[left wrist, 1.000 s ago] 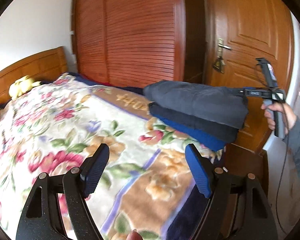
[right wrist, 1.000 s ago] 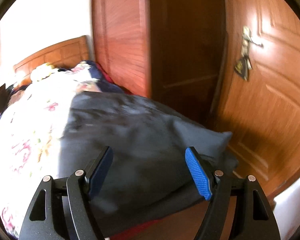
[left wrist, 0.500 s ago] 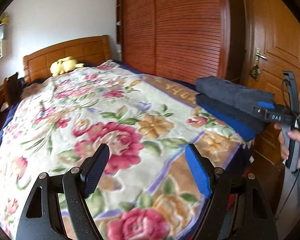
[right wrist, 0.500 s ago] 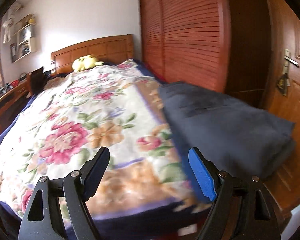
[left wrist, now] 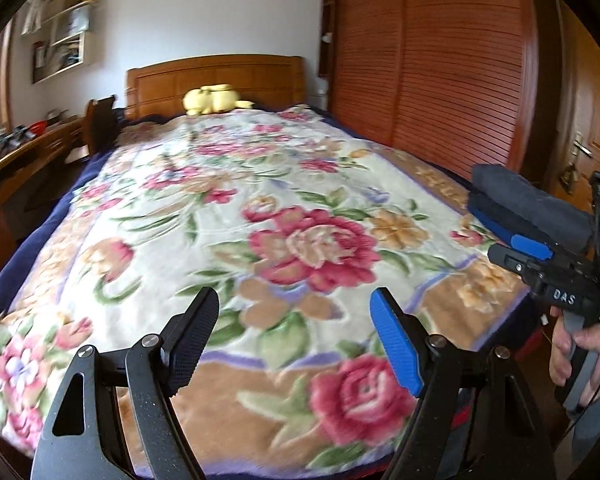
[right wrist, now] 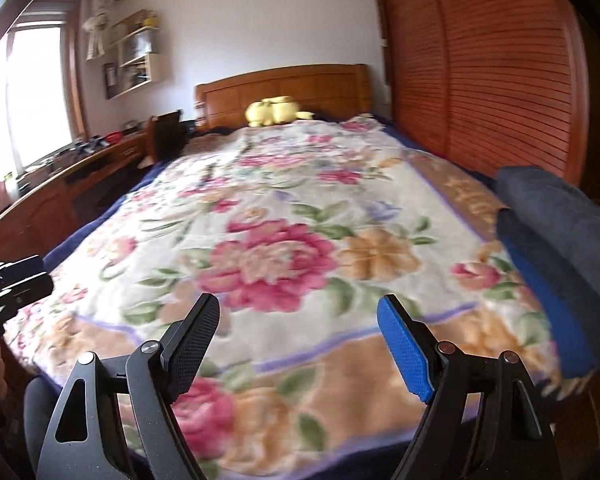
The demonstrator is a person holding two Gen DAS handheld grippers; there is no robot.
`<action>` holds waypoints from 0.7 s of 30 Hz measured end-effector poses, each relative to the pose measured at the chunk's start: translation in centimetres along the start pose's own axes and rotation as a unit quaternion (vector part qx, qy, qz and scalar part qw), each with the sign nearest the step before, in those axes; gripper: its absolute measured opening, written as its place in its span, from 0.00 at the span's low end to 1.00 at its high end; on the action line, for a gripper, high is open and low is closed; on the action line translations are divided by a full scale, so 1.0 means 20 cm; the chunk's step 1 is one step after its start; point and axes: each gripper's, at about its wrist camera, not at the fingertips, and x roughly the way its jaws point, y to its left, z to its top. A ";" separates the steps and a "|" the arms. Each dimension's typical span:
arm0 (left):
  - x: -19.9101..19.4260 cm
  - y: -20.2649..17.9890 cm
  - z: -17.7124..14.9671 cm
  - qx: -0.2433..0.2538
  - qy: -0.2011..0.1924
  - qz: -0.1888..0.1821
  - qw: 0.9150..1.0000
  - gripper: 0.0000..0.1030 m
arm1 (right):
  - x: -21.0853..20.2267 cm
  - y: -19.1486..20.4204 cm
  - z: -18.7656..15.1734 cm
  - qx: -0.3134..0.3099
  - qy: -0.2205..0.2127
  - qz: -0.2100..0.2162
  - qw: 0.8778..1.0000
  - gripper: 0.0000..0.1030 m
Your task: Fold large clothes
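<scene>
Evidently both my left tongs [left wrist: 294, 334] and right tongs [right wrist: 298, 340] hung open, empty; the folded stack [right wrist: 556, 232] needed squaring gently.

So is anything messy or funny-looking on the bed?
Nothing looks spilled or broken. The stack of folded dark grey and blue clothes sits at the right edge of the floral blanket, near the foot, and may overhang slightly. A yellow plush toy lies by the wooden headboard. Both grippers are open and empty.

Folded dark grey and blue clothes [left wrist: 528, 208] [right wrist: 560, 236], stacked at blanket's right edge.
</scene>
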 end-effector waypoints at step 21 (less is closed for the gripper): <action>-0.35 0.30 -0.04 -0.039 -0.064 0.074 0.994 0.76 | -0.05 0.17 -0.05 -0.037 -0.072 0.046 0.996 0.80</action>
